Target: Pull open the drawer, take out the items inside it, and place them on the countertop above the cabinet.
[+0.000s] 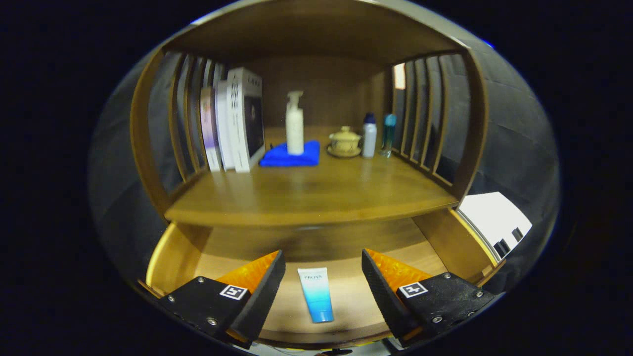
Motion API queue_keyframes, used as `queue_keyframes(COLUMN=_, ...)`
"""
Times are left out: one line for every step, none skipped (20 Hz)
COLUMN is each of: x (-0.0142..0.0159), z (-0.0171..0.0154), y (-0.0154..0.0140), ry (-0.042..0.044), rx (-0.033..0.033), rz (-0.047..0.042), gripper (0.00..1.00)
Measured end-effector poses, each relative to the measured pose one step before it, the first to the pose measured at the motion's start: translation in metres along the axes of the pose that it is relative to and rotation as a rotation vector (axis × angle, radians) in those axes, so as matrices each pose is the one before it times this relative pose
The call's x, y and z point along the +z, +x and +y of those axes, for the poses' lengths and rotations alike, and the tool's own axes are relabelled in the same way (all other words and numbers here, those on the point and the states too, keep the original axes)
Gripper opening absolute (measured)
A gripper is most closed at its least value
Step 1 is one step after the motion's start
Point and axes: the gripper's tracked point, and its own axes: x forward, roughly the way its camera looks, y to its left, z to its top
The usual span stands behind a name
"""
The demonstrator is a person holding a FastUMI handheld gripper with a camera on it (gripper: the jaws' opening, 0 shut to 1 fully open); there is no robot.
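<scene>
The wooden drawer [445, 242] is pulled out beneath the countertop [311, 198] of the cabinet. A white-and-blue tube [316, 294] lies flat on the drawer floor, its blue end toward me. My gripper [322, 262] hovers open over the drawer, fingers spread wide to either side of the tube and not touching it. The tube sits in the gap between the two fingers, lower than them.
On the countertop stand several upright boxes [237, 121] at the left, a white pump bottle [294, 123] on a blue cloth [292, 154], a lidded ceramic cup [345, 141] on a saucer, and two small bottles [376, 133]. Slatted wooden side walls [425, 113] flank the shelf.
</scene>
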Motion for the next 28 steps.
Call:
queue_keyframes(x=-0.00920, z=0.00720, y=0.01082, ry=-0.02435, rx=0.00072, rz=0.05532, gripper=0.95)
queue_keyframes(x=-0.00789, z=0.00649, y=0.00944, ry=-0.01286, rx=0.00492, rz=0.06026, gripper=0.96)
queue_keyframes(x=-0.00559, z=0.00603, y=0.00485, ry=-0.01550, rx=0.01022, rz=0.04597, gripper=0.96)
queue_keyframes(x=-0.00601, z=0.00111, y=0.00517, ry=-0.00034, rx=-0.01464, rz=0.05622, gripper=0.96)
queue_keyframes(x=-0.00662, z=0.00590, y=0.00444, ry=-0.00138, rx=0.01081, rz=0.03172, gripper=0.96)
queue_keyframes(x=-0.00577, z=-0.00067, y=0.00486, ry=0.00917, rx=-0.01062, rz=0.03672, gripper=0.95)
queue_keyframes(x=-0.00470, z=-0.00211, y=0.00256, ry=0.00671, rx=-0.01231, rz=0.03212, gripper=0.95)
queue_keyframes(x=-0.00549, z=-0.00340, y=0.00334, ry=0.00975, rx=-0.01766, rz=0.03900, gripper=0.94)
queue_keyframes(x=-0.00604, z=-0.00406, y=0.00446, ry=0.00496, rx=-0.01706, rz=0.03742, gripper=0.93)
queue_keyframes(x=-0.00621, z=-0.00288, y=0.00316, ry=0.00275, rx=-0.01290, rz=0.03722, gripper=0.91)
queue_keyframes(x=-0.00427, z=-0.00307, y=0.00212, ry=0.00457, rx=-0.00719, rz=0.03334, gripper=0.90)
queue_keyframes(x=-0.00260, z=-0.00070, y=0.00273, ry=0.00924, rx=0.00326, rz=0.02293, gripper=0.88)
queue_keyframes(x=-0.00107, z=0.00013, y=0.00233, ry=0.01483, rx=0.00972, rz=0.01857, gripper=0.87)
queue_keyframes(x=-0.00195, z=-0.00010, y=0.00262, ry=0.01476, rx=0.01325, rz=0.02124, gripper=0.86)
queue_keyframes(x=-0.00260, z=-0.00020, y=0.00238, ry=0.02225, rx=0.01183, rz=0.01792, gripper=0.85)
queue_keyframes(x=-0.00266, z=0.00037, y=0.00251, ry=0.02128, rx=0.01502, rz=0.01854, gripper=0.83)
queue_keyframes(x=-0.00204, z=0.00007, y=0.00228, ry=0.02236, rx=0.01328, rz=0.01360, gripper=0.81)
queue_keyframes(x=0.00010, z=0.00159, y=0.00337, ry=0.01539, rx=0.01188, rz=0.00204, gripper=0.76)
queue_keyframes(x=-0.00029, z=0.00061, y=0.00175, ry=0.01109, rx=0.00741, rz=0.00688, gripper=0.71)
queue_keyframes(x=0.00259, z=0.00014, y=-0.00270, ry=0.00327, rx=-0.00030, rz=-0.00046, gripper=0.61)
queue_keyframes(x=-0.00176, z=-0.00014, y=0.00412, ry=-0.00130, rx=-0.00320, rz=0.00023, gripper=0.59)
queue_keyframes(x=0.00092, z=-0.00018, y=-0.00091, ry=-0.00785, rx=-0.00483, rz=-0.00193, gripper=0.58)
queue_keyframes(x=0.00129, z=-0.00024, y=0.00138, ry=-0.00838, rx=-0.00780, rz=-0.00818, gripper=0.57)
queue_keyframes(x=0.00196, z=-0.00034, y=0.00003, ry=-0.01092, rx=-0.00780, rz=-0.01162, gripper=0.55)
queue_keyframes(x=0.00151, z=-0.00173, y=-0.00093, ry=-0.00462, rx=-0.01005, rz=-0.01155, gripper=0.54)
queue_keyframes(x=0.00224, z=-0.00207, y=-0.00103, ry=0.00034, rx=-0.00786, rz=-0.01440, gripper=0.51)
queue_keyframes(x=0.00198, z=0.00011, y=-0.00067, ry=0.00896, rx=0.00281, rz=-0.01765, gripper=0.50)
queue_keyframes(x=0.00233, z=0.00001, y=-0.00134, ry=0.01555, rx=0.00385, rz=-0.01419, gripper=0.49)
